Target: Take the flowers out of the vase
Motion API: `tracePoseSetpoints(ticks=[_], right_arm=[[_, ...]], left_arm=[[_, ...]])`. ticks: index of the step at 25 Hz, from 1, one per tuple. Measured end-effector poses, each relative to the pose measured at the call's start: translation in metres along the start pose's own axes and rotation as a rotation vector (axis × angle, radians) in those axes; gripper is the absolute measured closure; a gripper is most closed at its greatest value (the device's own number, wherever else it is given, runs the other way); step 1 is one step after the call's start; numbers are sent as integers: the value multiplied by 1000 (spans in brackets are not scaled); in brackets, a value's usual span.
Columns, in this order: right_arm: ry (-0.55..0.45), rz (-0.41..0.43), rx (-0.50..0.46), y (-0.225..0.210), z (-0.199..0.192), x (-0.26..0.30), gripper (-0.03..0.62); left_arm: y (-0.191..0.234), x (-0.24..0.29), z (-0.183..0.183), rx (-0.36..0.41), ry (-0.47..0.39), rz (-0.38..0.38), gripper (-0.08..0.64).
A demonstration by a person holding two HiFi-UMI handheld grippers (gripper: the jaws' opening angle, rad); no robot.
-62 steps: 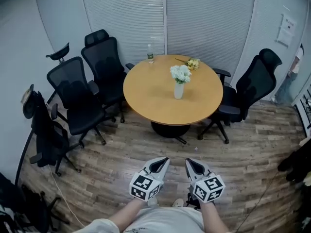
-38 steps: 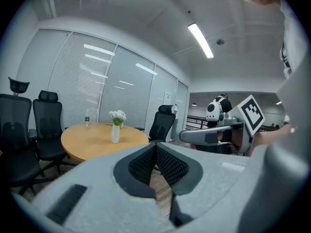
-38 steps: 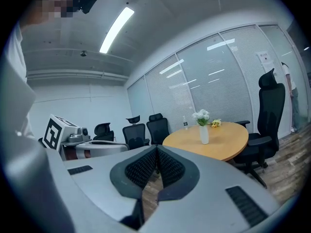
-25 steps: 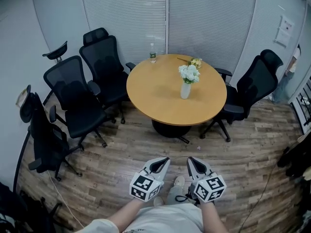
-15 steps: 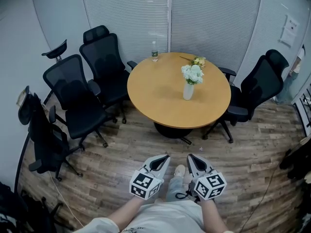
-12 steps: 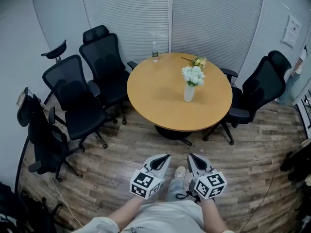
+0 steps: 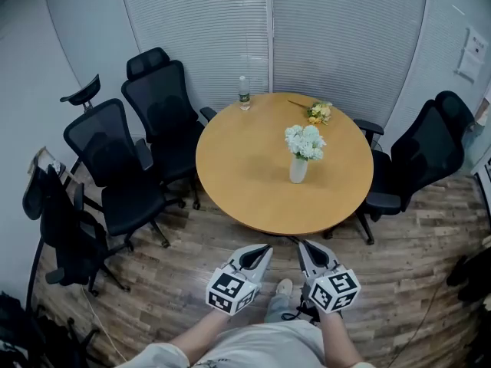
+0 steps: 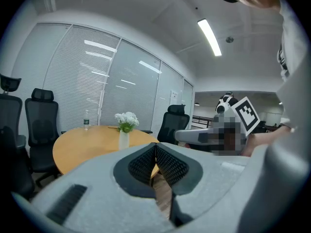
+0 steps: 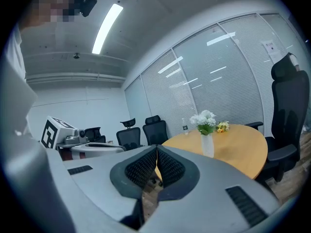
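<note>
I see a round wooden table (image 7: 245, 179) just ahead of left gripper (image 7: 265, 248) and right gripper (image 7: 301, 244). Black office chairs (image 7: 115, 167) far left of them, one more chair (image 7: 430, 148) far right. Blinds (image 7: 307, 37) beyond the table. Plank floor (image 7: 176, 271) underneath. Ceiling strip light (image 8: 210, 30) on.

The vase (image 7: 298, 170) hides the lower stems of the flowers (image 7: 305, 140).
</note>
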State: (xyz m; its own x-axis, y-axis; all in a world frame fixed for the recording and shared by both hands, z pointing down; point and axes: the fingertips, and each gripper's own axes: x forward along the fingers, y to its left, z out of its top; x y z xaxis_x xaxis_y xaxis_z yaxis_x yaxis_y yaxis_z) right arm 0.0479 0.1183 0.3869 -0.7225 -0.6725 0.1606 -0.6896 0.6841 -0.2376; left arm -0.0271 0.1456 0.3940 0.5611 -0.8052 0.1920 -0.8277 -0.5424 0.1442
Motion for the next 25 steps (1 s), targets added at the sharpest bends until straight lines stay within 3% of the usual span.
tracePoseSetpoints(ticks=[14,25], right_arm=[[13,64,-34,-106,56,71,584],[33,68,-30,-155,61,106,584]], left_arm=[[56,119,48,-3,-35,63,549],[81,170,55,-17,-27,76,549]])
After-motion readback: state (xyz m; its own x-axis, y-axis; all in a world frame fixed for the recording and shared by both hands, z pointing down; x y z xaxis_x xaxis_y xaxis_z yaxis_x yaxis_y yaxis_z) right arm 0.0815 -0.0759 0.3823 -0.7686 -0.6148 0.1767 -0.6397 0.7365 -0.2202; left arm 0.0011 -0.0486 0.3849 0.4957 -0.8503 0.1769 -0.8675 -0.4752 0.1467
